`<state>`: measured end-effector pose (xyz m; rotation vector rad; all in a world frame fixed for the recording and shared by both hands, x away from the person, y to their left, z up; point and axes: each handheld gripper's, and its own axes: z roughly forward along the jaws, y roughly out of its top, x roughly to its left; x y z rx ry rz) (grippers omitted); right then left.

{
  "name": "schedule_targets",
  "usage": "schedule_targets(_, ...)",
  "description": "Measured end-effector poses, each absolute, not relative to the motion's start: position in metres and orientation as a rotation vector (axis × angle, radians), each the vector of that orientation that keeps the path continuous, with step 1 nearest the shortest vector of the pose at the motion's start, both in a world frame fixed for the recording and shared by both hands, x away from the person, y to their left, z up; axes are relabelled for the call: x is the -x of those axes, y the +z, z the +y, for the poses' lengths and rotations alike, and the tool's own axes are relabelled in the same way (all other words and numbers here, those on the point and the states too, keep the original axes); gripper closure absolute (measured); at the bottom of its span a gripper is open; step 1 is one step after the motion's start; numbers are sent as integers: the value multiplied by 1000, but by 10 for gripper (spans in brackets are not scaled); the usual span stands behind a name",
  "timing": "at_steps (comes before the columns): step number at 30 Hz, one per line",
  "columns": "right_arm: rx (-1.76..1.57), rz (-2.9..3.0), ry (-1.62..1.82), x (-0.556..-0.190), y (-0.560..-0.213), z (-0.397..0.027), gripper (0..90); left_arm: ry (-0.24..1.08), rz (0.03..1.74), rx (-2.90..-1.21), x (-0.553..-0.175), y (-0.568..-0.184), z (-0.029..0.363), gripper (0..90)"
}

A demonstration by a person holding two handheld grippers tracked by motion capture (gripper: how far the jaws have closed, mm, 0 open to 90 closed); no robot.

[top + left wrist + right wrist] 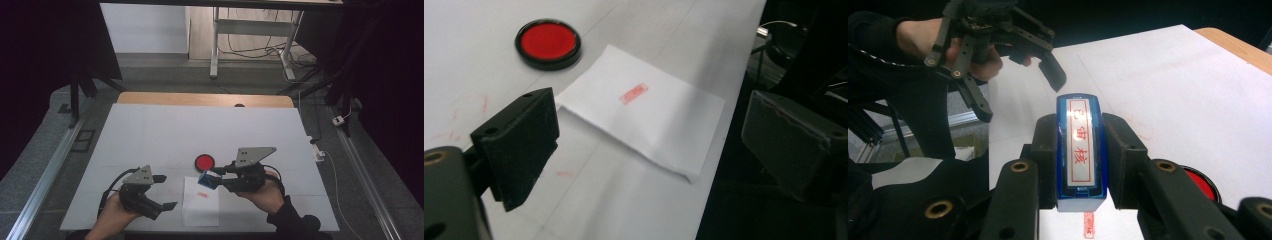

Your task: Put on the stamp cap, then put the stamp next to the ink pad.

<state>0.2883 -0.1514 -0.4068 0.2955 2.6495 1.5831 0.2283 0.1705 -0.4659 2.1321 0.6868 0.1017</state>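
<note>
In the high view, the right gripper (214, 176) is clamping a blue stamp (208, 179) between its jaws, holding it just over the upper right corner of a white sheet of paper (201, 210) that is lying on the white table cover (150, 135). A small red stamped mark (201, 195) is sitting on the paper just below and to the left of the stamp. A round red ink pad (204, 162) is resting just beyond the stamp, near the jaw tips. The left gripper (166, 191) is standing to the left of the paper with its jaws spread wide and nothing between them.

In the left gripper view, the two black jaws are standing far apart and gripping nothing. The paper (644, 120) is lying ahead between them, its red mark (634, 93) near the middle, and the ink pad (548, 43) is sitting farther ahead, beyond the left jaw.

In the right gripper view, the jaws are pressing on both sides of the stamp (1081, 150), whose label with red characters is facing the camera. The red mark (1088, 225) is showing on the paper directly beneath the stamp. The ink pad (1200, 182) is peeking out behind the right jaw. The left gripper (1023, 82) is hanging farther off, above and left, held in a hand (923, 37), its jaws apart.
</note>
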Motion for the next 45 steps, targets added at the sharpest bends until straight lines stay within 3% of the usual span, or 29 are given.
schedule_targets(45,-413,2614,1486,-298,-409,-161,698,283,1006,-2089,-184,-478,227,0)
